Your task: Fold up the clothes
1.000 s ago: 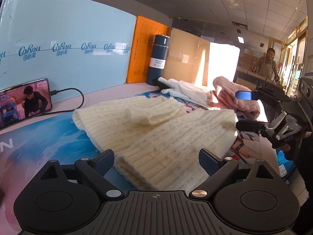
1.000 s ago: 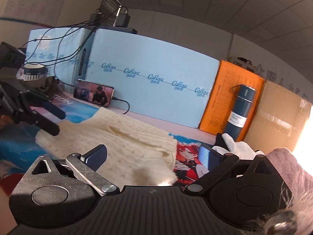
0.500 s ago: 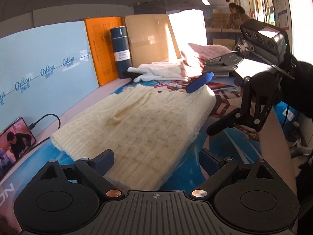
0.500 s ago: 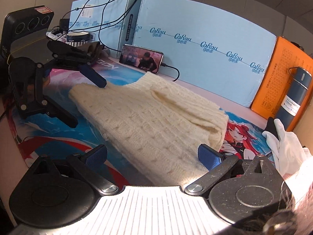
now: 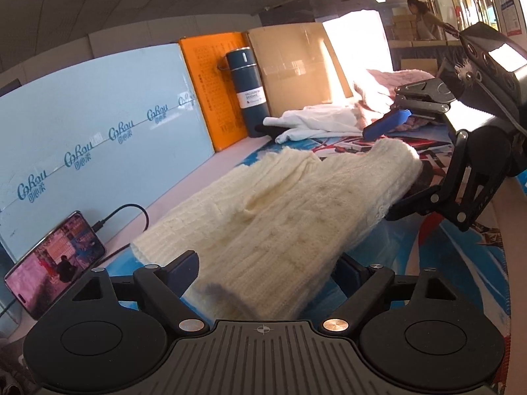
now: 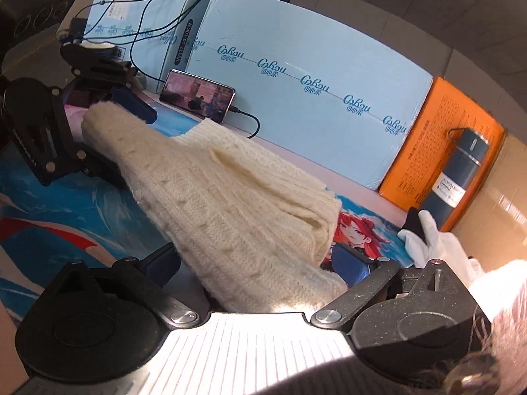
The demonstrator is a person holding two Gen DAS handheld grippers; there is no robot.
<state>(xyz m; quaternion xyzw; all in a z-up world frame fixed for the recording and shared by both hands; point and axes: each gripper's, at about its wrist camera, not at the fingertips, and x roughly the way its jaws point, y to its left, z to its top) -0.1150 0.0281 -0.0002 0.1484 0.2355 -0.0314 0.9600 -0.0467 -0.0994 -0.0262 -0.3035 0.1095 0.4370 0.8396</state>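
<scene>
The mat (image 5: 438, 283) is bare at lower right, its far end hidden under clothes (image 5: 329, 121). The sweater (image 5: 296, 204) crosses mid-frame, now raised off it. Left gripper (image 5: 263, 270): closing, sweater end between, lower finger hidden. Right gripper (image 6: 260, 263): spread around the other end; grip unclear. Phone (image 5: 56, 263) lower left.
</scene>
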